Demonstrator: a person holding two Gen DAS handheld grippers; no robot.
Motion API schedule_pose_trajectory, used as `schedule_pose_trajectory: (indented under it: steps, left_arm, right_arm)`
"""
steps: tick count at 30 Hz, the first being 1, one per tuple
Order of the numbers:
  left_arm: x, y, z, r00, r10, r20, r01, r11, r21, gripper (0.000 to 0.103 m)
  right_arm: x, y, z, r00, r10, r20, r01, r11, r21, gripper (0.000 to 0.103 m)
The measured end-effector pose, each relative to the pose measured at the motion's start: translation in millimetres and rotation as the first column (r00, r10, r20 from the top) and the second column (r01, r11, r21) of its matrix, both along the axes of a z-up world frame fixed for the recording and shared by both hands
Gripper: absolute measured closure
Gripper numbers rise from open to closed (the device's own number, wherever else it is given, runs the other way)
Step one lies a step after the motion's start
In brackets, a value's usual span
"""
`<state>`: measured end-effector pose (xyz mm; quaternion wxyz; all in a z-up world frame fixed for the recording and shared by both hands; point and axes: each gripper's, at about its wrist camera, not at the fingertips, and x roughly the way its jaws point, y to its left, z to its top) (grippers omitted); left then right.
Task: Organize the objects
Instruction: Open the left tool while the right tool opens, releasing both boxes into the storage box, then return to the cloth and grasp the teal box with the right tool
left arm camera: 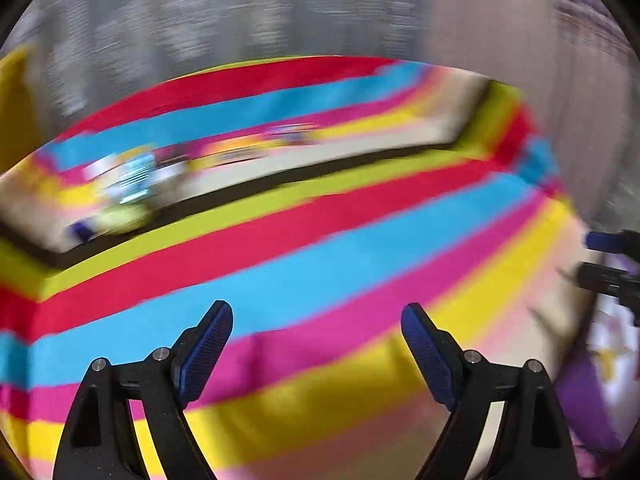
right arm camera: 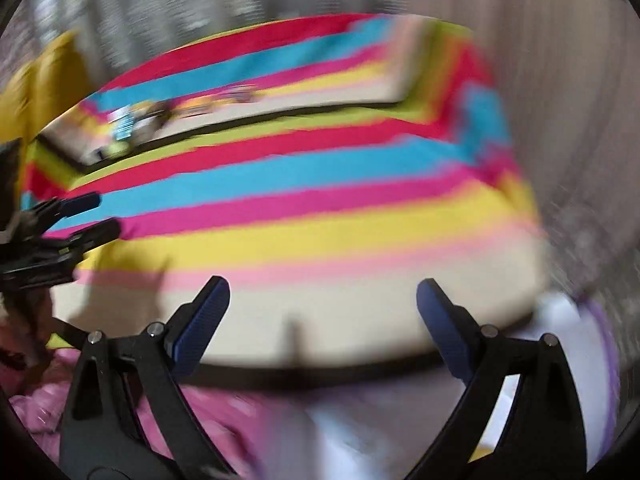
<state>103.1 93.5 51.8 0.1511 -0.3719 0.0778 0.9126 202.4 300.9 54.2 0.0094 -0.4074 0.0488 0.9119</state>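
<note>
Roughly at the far left corner of the striped bed (left arm camera: 320, 264), a small heap of objects (left arm camera: 128, 192) lies on the cream band just inside a black stripe; it is too smeared by blur to name its pieces, though a pale blue-white item, a yellow-green rounded one and a dark blue bit show, with a row of orange and purple things (left arm camera: 260, 140) trailing toward the far right corner along the same band. They probably sit gathered there because that corner serves as the sorting place, though this is only a guess. Nearer, both tools hang above the bed's near edge with nothing between their fingers: the left gripper (left arm camera: 316, 344) is spread wide over the pink and yellow stripes, and the right gripper (right arm camera: 322, 320) is spread wide over the cream band and black border. Each is well apart from the heap, so the reach seems not yet begun. Pink cloth (right arm camera: 224, 412) and white-purple cloth (right arm camera: 560, 320) lie below the near edge. A yellow cushion (right arm camera: 44, 76) stands past the far left corner, before a grey curtain (left arm camera: 280, 12).
</note>
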Motion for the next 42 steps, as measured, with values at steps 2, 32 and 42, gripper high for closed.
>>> schedule_pose_trajectory:
  steps: [2,32,42]
  left_arm:
    - [-20.8,-49.0,-8.9,0.992,0.128,0.011,-0.128,0.992,-0.001,0.016]
    - [-72.3,-202.9,-42.7,0.858,0.487,0.162,-0.491,0.871,-0.014,0.0]
    - [-112.1,-204.9,-42.5,0.808,0.558,0.189,-0.564,0.825,-0.029,0.0]
  right_arm:
    - [-43.4,-40.9,-2.3,0.995,0.097,0.005,-0.097,0.995,-0.02,0.007]
    - [-283.5,-254.9,-20.7,0.856,0.513,-0.067,-0.512,0.858,0.039,0.07]
    - [-201.8,-155.5,-52.4,0.902,0.419,0.108,-0.427,0.902,0.069,0.07]
